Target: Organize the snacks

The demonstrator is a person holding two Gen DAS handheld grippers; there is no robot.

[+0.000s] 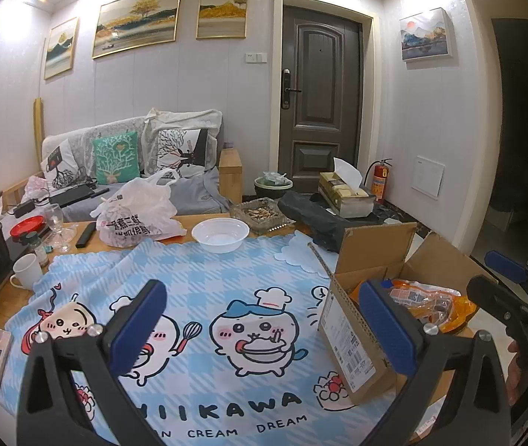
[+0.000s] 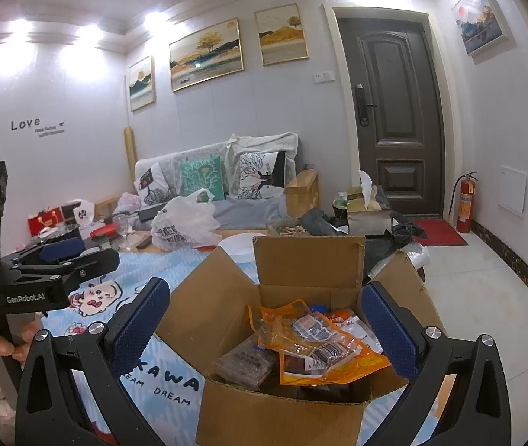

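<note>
We see our right gripper (image 2: 266, 329) with fingers spread wide, empty, poised above the open cardboard box (image 2: 282, 409). Inside the box lie orange snack packets (image 2: 323, 349). Our left gripper (image 1: 267, 329), also spread and empty, hovers left of the box over the blue checked cloth (image 1: 204, 278).
</note>
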